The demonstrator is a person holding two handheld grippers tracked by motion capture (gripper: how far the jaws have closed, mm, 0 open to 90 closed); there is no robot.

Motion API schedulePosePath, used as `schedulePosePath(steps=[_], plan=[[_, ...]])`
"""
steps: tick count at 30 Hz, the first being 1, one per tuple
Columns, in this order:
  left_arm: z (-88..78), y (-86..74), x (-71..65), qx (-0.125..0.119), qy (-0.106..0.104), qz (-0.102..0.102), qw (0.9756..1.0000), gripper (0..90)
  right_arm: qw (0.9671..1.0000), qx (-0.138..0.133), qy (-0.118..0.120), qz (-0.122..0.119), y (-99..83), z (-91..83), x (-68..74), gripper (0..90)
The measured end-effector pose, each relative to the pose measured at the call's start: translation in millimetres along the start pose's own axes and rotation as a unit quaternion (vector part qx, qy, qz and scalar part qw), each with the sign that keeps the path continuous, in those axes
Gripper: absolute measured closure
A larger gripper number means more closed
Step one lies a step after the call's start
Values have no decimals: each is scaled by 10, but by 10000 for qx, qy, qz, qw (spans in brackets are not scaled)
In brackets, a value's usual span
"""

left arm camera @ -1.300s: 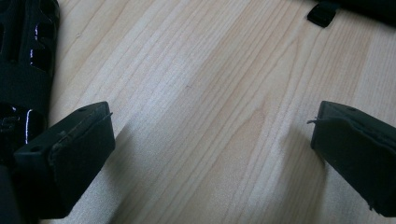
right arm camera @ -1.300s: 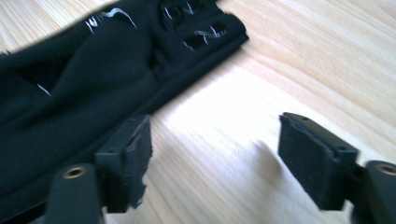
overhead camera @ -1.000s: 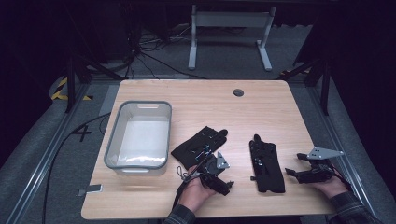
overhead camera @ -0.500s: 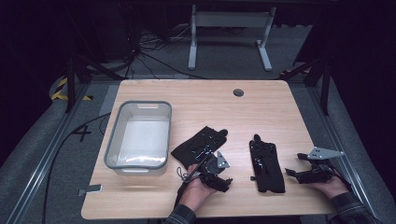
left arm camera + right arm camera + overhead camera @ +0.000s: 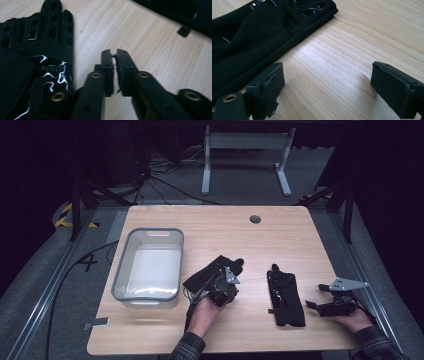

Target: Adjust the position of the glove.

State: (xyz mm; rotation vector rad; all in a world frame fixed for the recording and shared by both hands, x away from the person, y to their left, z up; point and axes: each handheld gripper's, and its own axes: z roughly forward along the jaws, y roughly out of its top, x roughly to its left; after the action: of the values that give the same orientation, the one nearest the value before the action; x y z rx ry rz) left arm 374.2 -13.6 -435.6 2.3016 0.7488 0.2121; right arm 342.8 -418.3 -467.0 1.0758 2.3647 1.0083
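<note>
Two black gloves lie flat on the wooden table (image 5: 210, 225). The left glove (image 5: 206, 275) (image 5: 37, 50) lies beside my left gripper (image 5: 235, 281) (image 5: 113, 53), whose jaws are shut with nothing between them, just off the glove's right edge. The right glove (image 5: 286, 297) (image 5: 249, 37) stretches lengthwise at centre right; its edge also crosses the far corner of the left gripper view (image 5: 180, 10). My right gripper (image 5: 311, 304) (image 5: 328, 75) rests low on the table to the right of that glove, open wide over bare wood.
A clear plastic bin (image 5: 155, 232) stands at the table's left. A round cable hole (image 5: 255, 219) sits near the far edge. Bare wood lies between the two gloves and toward the back. A metal stand (image 5: 245, 142) is on the floor beyond the table.
My left hand and gripper have edged a little forward along the left glove. The right gripper and both gloves have not moved.
</note>
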Motion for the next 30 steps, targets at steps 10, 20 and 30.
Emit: schedulePosePath(steps=[10, 20, 30], plan=[[87, 135, 239, -59, 328, -248, 9991, 897, 10000, -2, 11, -19, 1, 1, -1, 122], [295, 160, 391, 36, 266, -344, 9990, 898, 10000, 0, 40, -51, 4, 4, -3, 122], [382, 183, 347, 170, -1, -299, 9994, 900, 10000, 5, 52, -53, 5, 4, -2, 123]])
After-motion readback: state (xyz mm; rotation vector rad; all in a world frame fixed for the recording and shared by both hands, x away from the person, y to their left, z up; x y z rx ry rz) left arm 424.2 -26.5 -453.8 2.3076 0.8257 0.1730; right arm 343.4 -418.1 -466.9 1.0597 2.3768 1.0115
